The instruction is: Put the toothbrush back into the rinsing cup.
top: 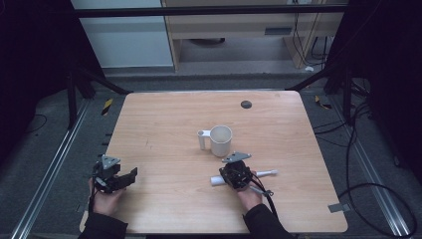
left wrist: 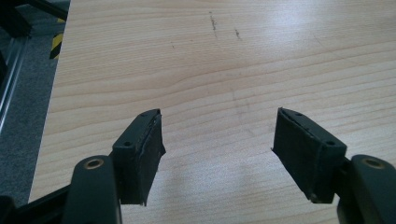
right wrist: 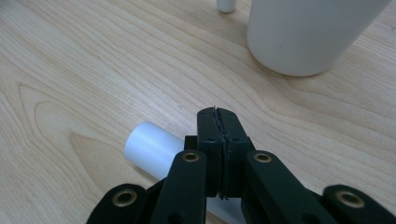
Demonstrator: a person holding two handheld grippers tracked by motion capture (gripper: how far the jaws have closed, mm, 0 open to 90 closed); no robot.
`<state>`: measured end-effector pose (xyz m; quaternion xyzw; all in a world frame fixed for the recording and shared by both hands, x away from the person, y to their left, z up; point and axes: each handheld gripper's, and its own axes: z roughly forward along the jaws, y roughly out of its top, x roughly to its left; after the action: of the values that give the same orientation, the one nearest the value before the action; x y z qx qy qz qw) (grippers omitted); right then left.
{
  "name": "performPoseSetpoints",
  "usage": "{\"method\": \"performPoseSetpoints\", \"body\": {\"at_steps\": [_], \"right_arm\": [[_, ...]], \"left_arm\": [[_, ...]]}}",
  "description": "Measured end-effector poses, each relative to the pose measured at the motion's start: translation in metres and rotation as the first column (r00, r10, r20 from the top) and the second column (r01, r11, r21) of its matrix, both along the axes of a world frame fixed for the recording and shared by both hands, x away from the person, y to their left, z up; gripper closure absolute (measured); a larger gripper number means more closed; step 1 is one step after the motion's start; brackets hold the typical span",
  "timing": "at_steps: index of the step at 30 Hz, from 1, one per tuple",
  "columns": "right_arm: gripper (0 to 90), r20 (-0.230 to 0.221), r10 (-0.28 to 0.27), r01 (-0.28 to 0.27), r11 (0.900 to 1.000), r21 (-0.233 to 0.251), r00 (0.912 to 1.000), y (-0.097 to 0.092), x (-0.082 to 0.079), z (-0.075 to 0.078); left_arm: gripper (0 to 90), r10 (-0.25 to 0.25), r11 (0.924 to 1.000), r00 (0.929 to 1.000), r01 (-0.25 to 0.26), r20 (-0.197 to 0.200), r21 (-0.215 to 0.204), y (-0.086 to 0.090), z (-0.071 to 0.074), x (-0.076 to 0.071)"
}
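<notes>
Trouble first: that white tube-shaped thing [top: 219, 180] lying flat on the table, lower centre-right of the high view, is the piece you're working on, and your right gripper [right wrist: 218, 122] sits right over it with its jaws pressed together and nothing between them. In the right gripper view the tube's round end [right wrist: 148, 148] pokes out at the lower left of the frame, under the jaws rather than in them. I'd guess it's round enough to roll, so if you nudge it with shut jaws it could scoot off sideways instead of getting picked up. You'd need to spread the jaws before going in.

Next worry is the white mug [top: 220, 141], which stands upright just above your right gripper [top: 234, 174] in the high view, with a little white upright bracket [top: 203, 140] beside it at its left. Swing forward carelessly and I reckon you could knock either one over.

Your left gripper [top: 115, 178] hangs out at the lower left, well apart from everything, jaws spread wide over bare wood and empty.

Surface is a light wooden table [top: 164, 119] with a dark round grommet [top: 246, 104] toward its upper right. Around it: dark metal framing, grey floor, loose black cables [top: 358, 149] on the right, and pale cabinets [top: 234, 25] along the top.
</notes>
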<state>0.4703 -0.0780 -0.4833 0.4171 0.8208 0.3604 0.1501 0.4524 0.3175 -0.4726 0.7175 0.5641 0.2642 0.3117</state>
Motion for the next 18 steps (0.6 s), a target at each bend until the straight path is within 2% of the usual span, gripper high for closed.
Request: {"method": "performPoseSetpoints", "body": {"at_steps": [18], "right_arm": [[88.4,-0.015,0.023,-0.023,0.9997,0.0,0.9996,-0.01,-0.012,-0.002]], "left_arm": [[31.8,-0.003,1.0,1.0,0.003,-0.004,0.003,-0.001,0.0,0.0]]}}
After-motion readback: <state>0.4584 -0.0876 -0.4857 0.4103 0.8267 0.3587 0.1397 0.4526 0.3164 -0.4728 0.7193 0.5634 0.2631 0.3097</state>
